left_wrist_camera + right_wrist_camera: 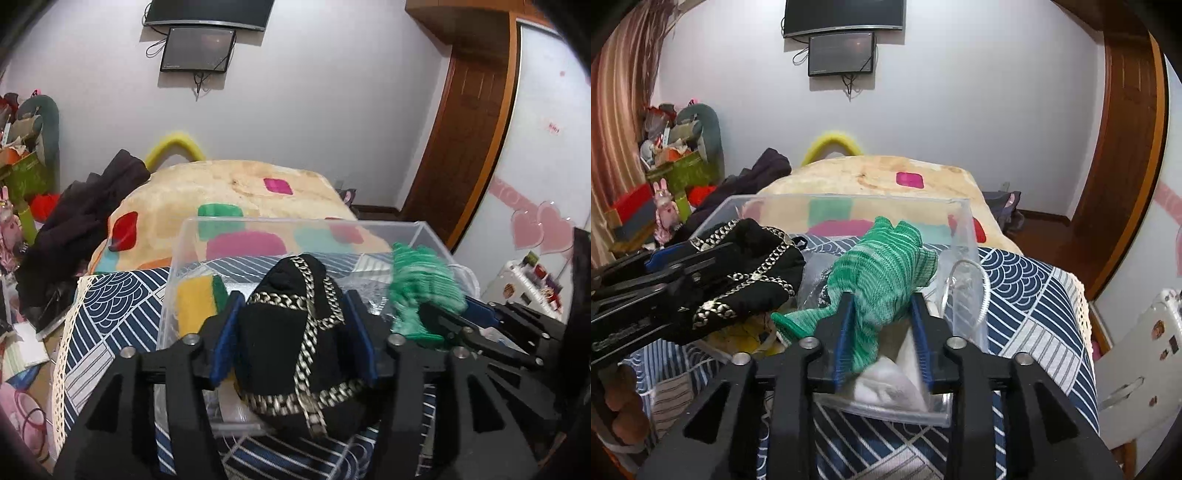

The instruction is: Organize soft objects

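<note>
My left gripper (293, 314) is shut on a black cloth with a chain print (295, 332) and holds it over the near edge of a clear plastic box (295, 223). My right gripper (882, 306) is shut on a green knitted glove (882, 269) and holds it over the same box (967, 229). The black cloth (750, 273) and left gripper show at the left of the right wrist view. The green glove (424, 288) shows at the right of the left wrist view. A yellow and green sponge (199, 302) lies inside the box.
The box stands on a blue and white patterned cover (1034, 295) on a bed. A cream blanket with coloured squares (240, 192) lies behind it. Dark clothes (85, 221) are piled at the left. A white cloth (894, 384) lies in the box. A wooden door (1119, 166) is at the right.
</note>
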Motion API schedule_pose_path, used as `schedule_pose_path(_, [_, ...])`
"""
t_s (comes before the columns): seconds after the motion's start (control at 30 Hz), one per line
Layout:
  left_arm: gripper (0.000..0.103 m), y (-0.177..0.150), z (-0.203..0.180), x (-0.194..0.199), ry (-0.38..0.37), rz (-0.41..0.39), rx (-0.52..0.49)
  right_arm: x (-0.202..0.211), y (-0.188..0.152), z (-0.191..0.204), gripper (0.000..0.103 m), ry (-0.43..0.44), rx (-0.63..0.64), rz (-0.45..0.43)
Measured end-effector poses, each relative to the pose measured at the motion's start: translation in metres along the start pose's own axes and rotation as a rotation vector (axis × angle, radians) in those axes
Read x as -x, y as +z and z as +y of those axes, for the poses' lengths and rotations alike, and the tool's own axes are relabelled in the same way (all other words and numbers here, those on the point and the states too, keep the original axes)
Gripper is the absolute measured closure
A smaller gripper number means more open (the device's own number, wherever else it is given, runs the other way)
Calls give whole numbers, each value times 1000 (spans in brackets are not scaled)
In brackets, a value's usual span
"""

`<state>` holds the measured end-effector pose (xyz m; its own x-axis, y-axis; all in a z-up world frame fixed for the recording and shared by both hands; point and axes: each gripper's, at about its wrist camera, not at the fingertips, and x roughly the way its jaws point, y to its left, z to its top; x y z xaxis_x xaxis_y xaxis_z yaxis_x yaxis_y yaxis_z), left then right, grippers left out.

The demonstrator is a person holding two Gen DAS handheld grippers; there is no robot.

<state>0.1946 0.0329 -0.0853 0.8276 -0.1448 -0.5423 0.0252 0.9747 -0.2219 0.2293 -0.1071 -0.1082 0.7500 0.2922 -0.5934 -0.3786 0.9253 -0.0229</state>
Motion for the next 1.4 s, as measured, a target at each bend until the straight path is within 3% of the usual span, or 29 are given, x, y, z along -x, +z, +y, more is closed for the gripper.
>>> schedule_pose_path(0.13, [44, -5, -3, 19, 9, -36, 4, 20, -1, -12, 58, 53, -47, -25])
schedule_pose_path(0.27, [44, -7, -9, 40, 26, -67, -19, 44, 2, -10, 56, 40, -31, -80])
schedule_pose_path(0.7, [27, -11, -22, 138, 54, -243, -45, 132, 5, 1, 25, 85, -18, -318])
schedule_pose_path(0.93, [19, -22, -32, 169, 83, -303, -78, 147, 0, 8, 21, 66, -11, -376])
schedule_pose_path(1.4, [15, -30, -42, 182, 81, -333, -111, 146, -11, 15, 20, 66, -7, -363])
